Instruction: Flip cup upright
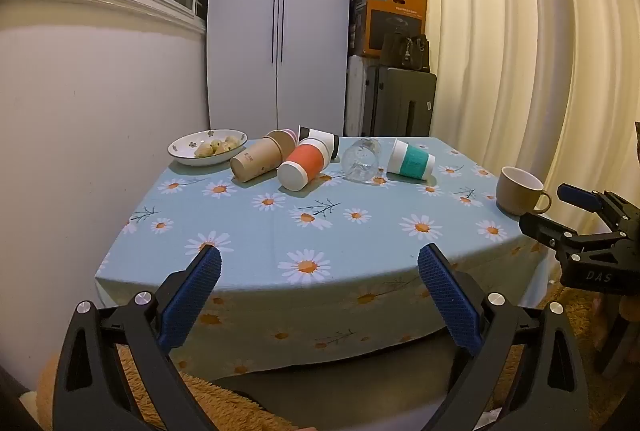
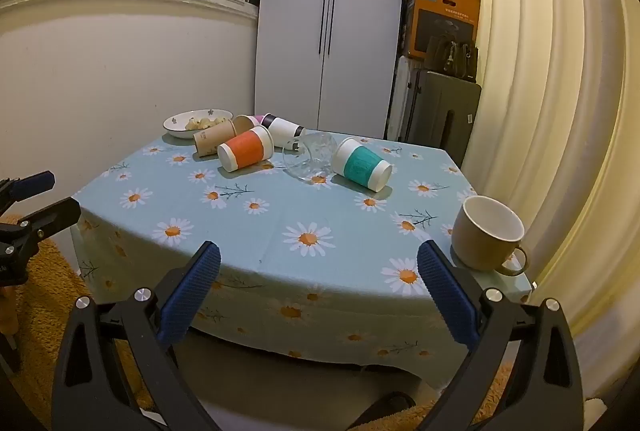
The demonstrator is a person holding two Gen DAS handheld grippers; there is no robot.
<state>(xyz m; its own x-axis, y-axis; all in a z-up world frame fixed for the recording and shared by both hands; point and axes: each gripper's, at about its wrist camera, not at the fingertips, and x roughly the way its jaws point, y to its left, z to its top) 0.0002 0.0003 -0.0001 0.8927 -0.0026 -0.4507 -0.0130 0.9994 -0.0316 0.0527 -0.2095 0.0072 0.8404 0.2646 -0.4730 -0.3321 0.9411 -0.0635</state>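
Note:
Several cups lie on their sides at the far end of the table: a brown paper cup (image 1: 256, 159) (image 2: 214, 142), an orange-sleeved cup (image 1: 305, 164) (image 2: 247, 148), a black-and-white cup (image 1: 320, 139) (image 2: 285, 130), a clear glass (image 1: 361, 159) (image 2: 310, 155) and a teal-sleeved cup (image 1: 411, 160) (image 2: 362, 163). A tan mug (image 1: 519, 191) (image 2: 487, 233) stands upright at the right edge. My left gripper (image 1: 320, 295) is open and empty, before the table's front edge. My right gripper (image 2: 319, 293) is open and empty, near the mug.
A white bowl (image 1: 188, 153) (image 2: 176, 125) with food sits at the far left corner. The table has a blue daisy cloth (image 1: 304, 231) (image 2: 288, 215). A wall is at the left, curtains at the right, wardrobe and boxes behind.

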